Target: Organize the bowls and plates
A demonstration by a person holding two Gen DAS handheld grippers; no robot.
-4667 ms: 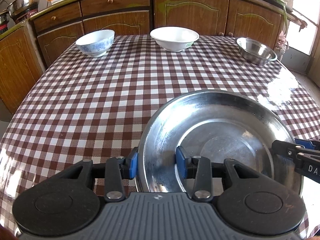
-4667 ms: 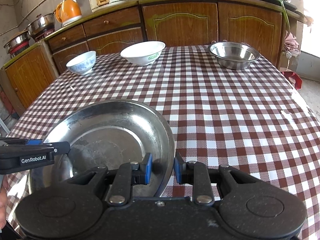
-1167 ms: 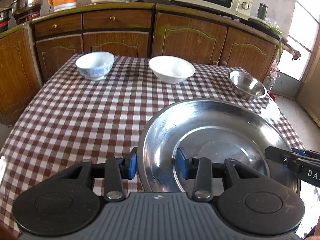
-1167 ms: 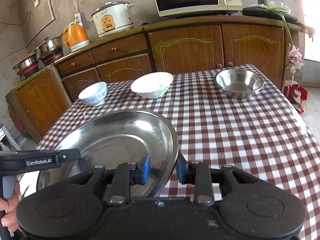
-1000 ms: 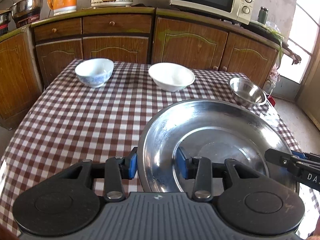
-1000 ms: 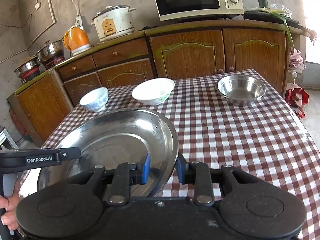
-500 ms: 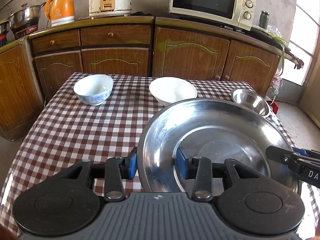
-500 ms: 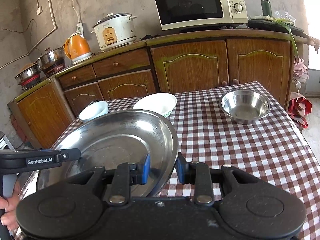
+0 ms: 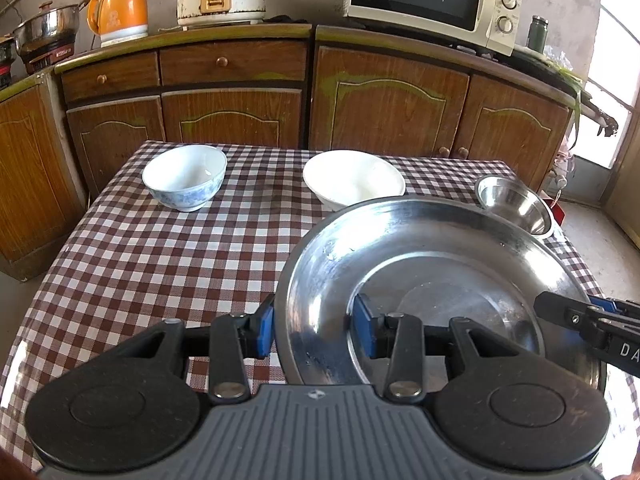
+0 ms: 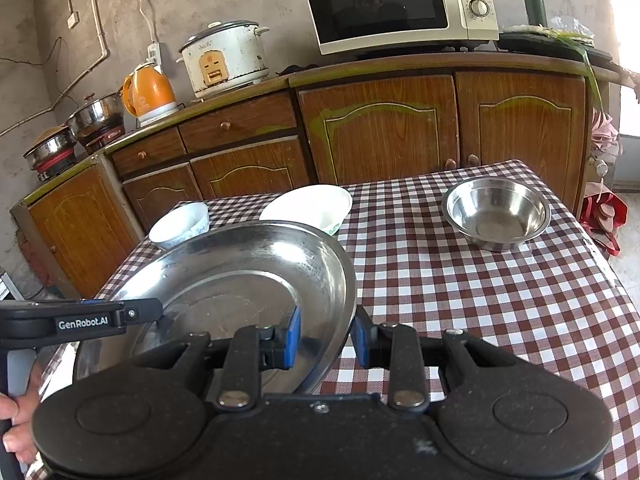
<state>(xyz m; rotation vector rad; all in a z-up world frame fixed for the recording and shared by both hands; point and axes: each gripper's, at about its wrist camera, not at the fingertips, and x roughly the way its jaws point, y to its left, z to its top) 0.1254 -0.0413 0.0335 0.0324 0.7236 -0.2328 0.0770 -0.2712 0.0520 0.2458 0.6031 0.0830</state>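
Steel plate [image 9: 440, 264] up off the checked counter [image 9: 160, 264], and I've got it from both sides. My left gripper [image 9: 316, 326] is clenched on the plate's near-left rim, one blue finger [image 9: 264, 330] outside the rim and the other inside the dish. My right gripper [image 10: 325, 334] is clenched on the opposite rim, at about 3 o'clock of the plate in its own view, one blue finger [image 10: 291, 336] inside and one outside. From the left wrist view the right gripper's tip pokes in at 3 o'clock, over the plate's edge; from the right wrist view the left one comes in at 9 o'clock, with a hand [image 10: 16, 424] on its handle at the lower left.

Plate sits tilted slightly in the right view, its far edge covering part of the bowls behind it. Beyond it at 12 o'clock, the white bowl [image 9: 354, 180] rests on the counter. Over at 11 o'clock, the blue-patterned bowl [image 9: 185, 178] stands well apart from it. Out at 1 o'clock, the steel bowl [image 10: 496, 212] sits near the counter's far right corner. All three bowls upright, each on its own.
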